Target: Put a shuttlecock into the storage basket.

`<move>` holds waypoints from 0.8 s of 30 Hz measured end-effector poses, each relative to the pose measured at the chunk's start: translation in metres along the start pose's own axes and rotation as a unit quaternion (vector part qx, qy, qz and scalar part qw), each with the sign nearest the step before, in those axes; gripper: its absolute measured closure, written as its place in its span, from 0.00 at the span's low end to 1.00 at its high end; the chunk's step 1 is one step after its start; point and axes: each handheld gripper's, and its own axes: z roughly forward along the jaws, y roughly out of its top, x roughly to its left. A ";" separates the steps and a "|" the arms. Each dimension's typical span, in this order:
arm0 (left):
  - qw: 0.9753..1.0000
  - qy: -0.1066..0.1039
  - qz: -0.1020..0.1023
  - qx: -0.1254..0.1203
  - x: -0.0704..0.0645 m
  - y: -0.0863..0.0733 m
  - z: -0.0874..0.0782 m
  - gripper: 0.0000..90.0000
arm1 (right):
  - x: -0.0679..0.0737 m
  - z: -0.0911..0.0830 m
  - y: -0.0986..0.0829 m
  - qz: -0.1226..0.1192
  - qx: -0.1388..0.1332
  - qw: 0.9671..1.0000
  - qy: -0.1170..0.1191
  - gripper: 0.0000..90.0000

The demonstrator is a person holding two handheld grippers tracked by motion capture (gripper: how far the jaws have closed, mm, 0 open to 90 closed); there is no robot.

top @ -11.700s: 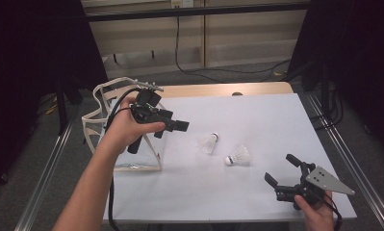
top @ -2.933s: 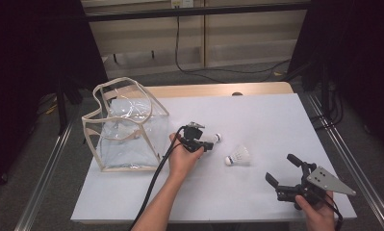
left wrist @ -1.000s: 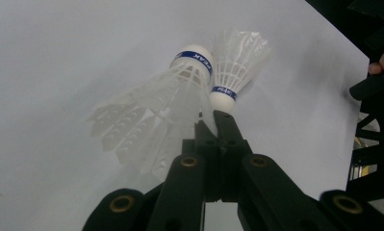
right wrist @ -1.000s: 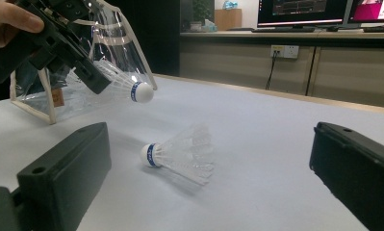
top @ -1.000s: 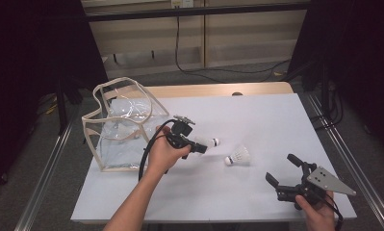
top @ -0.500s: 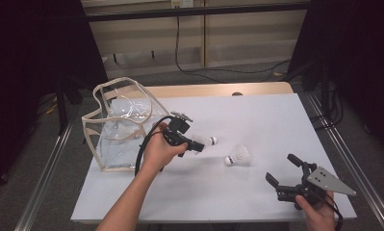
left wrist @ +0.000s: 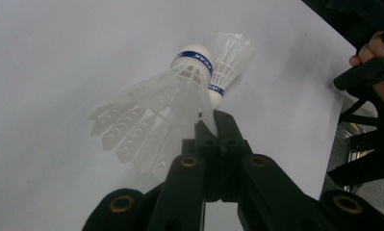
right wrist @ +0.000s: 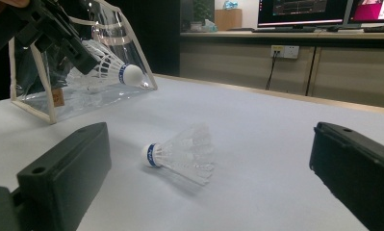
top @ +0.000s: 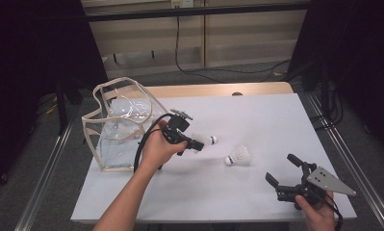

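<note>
The left gripper [top: 195, 143] is closed on the feather skirt of 1 shuttlecock [top: 206, 141], held above the white worktop [top: 257, 120] with its cork tip pointing away from the hand. In the left gripper view the jaws meet at the skirt's edge, the held shuttlecock [left wrist: 165, 103] fanning out to the left of them, its blue-banded cork uppermost.

A second shuttlecock [top: 237, 155] lies on its side on the worktop, just to the right of the held one and apart from it; in the left gripper view it sits directly behind the first, partly covered by it.

The right gripper [top: 286, 169] rests near the worktop's front right corner, jaws spread wide and empty. In the right gripper view the lying shuttlecock [right wrist: 180, 153] sits between the 2 jaws but well ahead of them, cork to the left.

A clear bag with cream trim [top: 117, 122] stands open at the worktop's left edge, just beside the left hand [top: 156, 149]. In the right gripper view the held shuttlecock [right wrist: 110, 70] overlaps the bag [right wrist: 31, 103] behind it. The bag's contents are hard to make out through the glare.
</note>
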 end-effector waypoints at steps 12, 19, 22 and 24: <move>1.000 0.005 0.001 0.002 -0.002 0.005 -0.007 1.00 | 0.000 0.000 0.000 0.000 0.001 1.000 0.001 0.01; 1.000 0.006 0.000 -0.001 -0.003 0.009 -0.012 1.00 | 0.000 0.000 0.000 -0.002 0.002 1.000 0.000 0.01; 1.000 0.006 0.002 -0.001 -0.004 0.010 -0.015 1.00 | 0.000 0.000 0.000 -0.001 0.001 1.000 0.000 0.01; 1.000 0.005 0.002 -0.002 -0.004 0.011 -0.016 1.00 | 0.000 0.000 0.000 -0.001 0.001 1.000 0.001 0.01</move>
